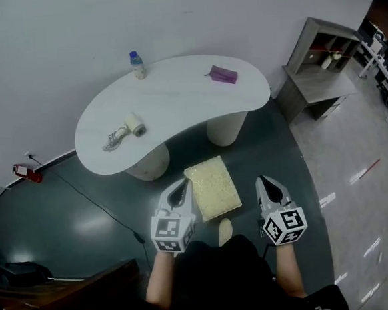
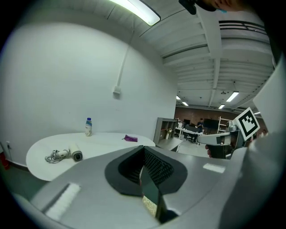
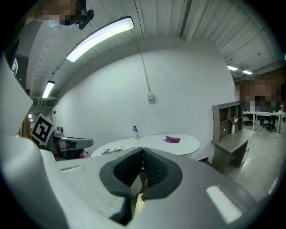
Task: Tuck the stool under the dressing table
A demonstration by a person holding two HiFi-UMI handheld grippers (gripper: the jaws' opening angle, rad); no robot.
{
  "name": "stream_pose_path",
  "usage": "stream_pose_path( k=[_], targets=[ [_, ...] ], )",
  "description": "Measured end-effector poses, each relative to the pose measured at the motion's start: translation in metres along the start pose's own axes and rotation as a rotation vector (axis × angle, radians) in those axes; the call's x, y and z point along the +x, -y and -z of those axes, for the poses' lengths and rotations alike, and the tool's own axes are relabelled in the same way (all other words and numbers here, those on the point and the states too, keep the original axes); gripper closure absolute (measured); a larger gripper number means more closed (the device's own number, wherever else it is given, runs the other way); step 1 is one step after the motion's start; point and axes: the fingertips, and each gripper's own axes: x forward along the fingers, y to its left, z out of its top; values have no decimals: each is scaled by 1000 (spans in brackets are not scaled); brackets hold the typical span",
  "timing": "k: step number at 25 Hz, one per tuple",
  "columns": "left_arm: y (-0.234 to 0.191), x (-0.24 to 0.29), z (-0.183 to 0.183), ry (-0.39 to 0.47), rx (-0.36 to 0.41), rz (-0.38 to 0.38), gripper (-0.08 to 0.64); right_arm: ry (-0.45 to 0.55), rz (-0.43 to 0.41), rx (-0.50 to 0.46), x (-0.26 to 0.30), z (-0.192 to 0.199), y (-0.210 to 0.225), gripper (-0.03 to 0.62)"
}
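Note:
The stool (image 1: 212,187), a low seat with a cream fuzzy square top, stands on the dark floor just in front of the white kidney-shaped dressing table (image 1: 176,95), partly out from under its front edge. My left gripper (image 1: 178,189) hovers at the stool's left side, its jaws shut with nothing between them. My right gripper (image 1: 266,184) hangs a little to the right of the stool, apart from it, also shut and empty. In the left gripper view the closed jaws (image 2: 144,154) point toward the table (image 2: 107,141); the right gripper view shows its closed jaws (image 3: 143,156) the same way.
On the table stand a small bottle (image 1: 137,64), a purple cloth (image 1: 222,74) and a roll with a coiled cable (image 1: 122,133). A grey shelf unit (image 1: 314,68) stands at the right. A cable crosses the floor at left, near dark brown furniture (image 1: 64,295).

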Motion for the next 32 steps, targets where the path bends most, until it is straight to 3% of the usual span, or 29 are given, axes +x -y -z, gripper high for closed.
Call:
stream_pose_path(
  k=[9, 16, 24, 32],
  targets=[
    [22, 18, 26, -40, -59, -175, 554, -83, -190, -7, 30, 17, 40, 589],
    [25, 33, 48, -62, -66, -225, 554, -144, -290, -3, 58, 44, 42, 589],
    [7, 66, 109, -131, -124, -245, 554, -224, -286, 38, 97, 100, 63, 589],
    [-16, 100, 194, -221, -163, -220, 554, -296, -262, 49, 144, 175, 72, 589]
  ],
)
